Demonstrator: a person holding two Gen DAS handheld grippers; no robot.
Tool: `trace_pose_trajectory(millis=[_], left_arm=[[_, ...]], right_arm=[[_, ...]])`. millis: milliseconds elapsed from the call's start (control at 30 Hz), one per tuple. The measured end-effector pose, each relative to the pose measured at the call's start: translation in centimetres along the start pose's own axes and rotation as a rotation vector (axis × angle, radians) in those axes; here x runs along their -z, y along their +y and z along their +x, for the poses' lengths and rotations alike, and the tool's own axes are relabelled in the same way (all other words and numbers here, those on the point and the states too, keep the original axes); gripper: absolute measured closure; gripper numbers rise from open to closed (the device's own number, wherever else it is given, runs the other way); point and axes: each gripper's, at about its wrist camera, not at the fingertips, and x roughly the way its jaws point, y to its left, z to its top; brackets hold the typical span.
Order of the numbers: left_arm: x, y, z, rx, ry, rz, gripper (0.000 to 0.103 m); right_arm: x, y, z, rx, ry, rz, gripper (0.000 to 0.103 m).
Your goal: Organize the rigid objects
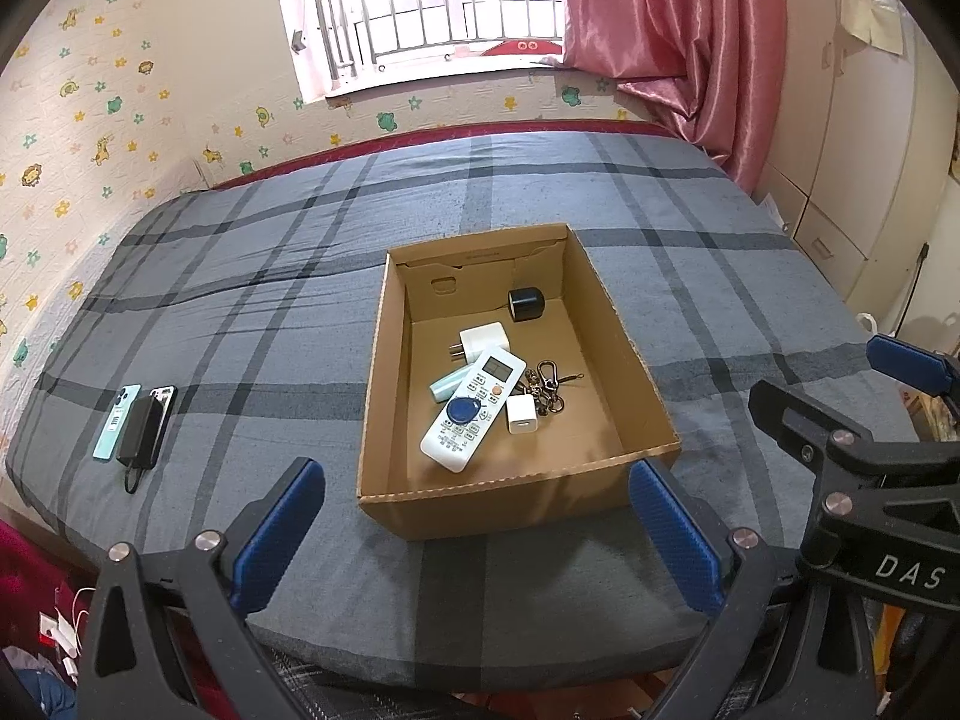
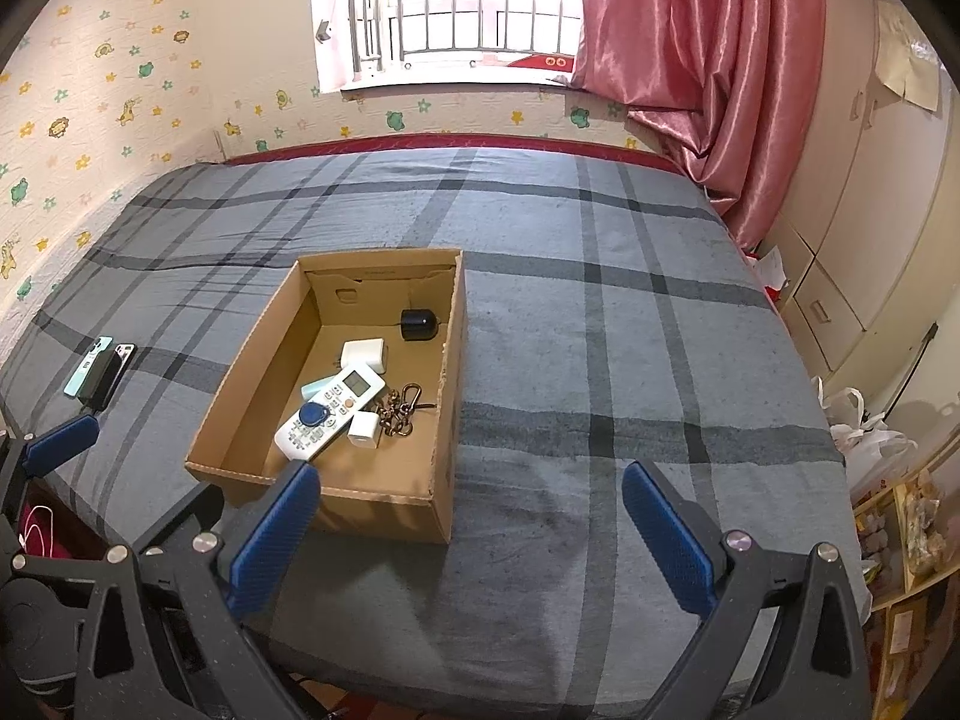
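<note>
Both the left gripper (image 1: 477, 531) and right gripper (image 2: 471, 531) hover spread and empty near the cardboard box (image 1: 624, 324) — the phones (image 1: 135, 423) and power bank (image 1: 141, 431) lie well apart at the bed's (image 2: 600, 360) left edge, so a clumsy pinch could nudge them off.

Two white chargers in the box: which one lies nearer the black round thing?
The bigger charger with visible prongs, beyond the remote; the small cube charger sits beside the keychain.

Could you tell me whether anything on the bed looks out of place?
Yes: two phones with a black power bank on top lie out on the bedspread, left of the cardboard box, while the other small things are inside it. Nothing looks spilled or damaged.
</note>
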Motion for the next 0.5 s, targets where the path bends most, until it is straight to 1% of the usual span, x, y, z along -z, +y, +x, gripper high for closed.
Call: trace_pose_trajectory(millis=[500], left_arm=[[-0.05, -0.03, 0.01, -0.001, 0.001, -0.001, 0.0]], right_arm=[[-0.03, 0.0, -0.24, 0.008, -0.002, -0.002, 0.0]])
